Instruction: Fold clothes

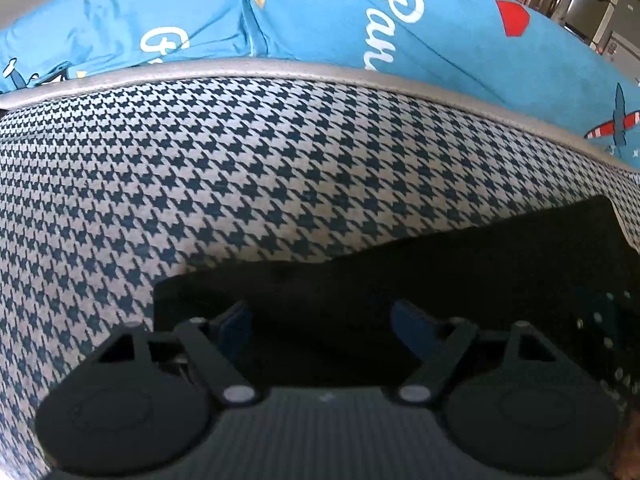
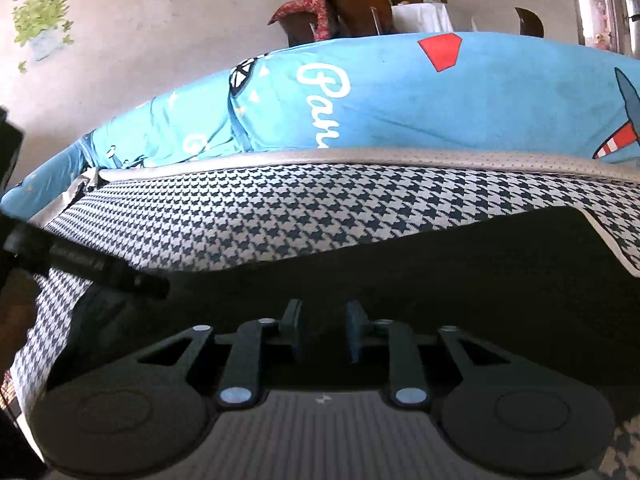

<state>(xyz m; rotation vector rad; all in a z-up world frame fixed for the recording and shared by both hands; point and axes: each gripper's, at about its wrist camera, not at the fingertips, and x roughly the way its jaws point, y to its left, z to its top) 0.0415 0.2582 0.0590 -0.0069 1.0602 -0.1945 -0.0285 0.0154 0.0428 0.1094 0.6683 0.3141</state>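
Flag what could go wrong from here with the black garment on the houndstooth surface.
1. The left gripper is wide open over the black garment, so a grasp may catch one layer only or miss the edge.
2. The right gripper is nearly closed with a gap still showing; whether it holds cloth cannot be told, so it may slip.
3. Black cloth hides its folds, so the fold could come out uneven.

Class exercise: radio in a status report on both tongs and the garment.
Left tongs open over black garment. Right tongs narrowly parted, low over it, grip unclear. Garment flat on houndstooth cover. Nothing blocking.
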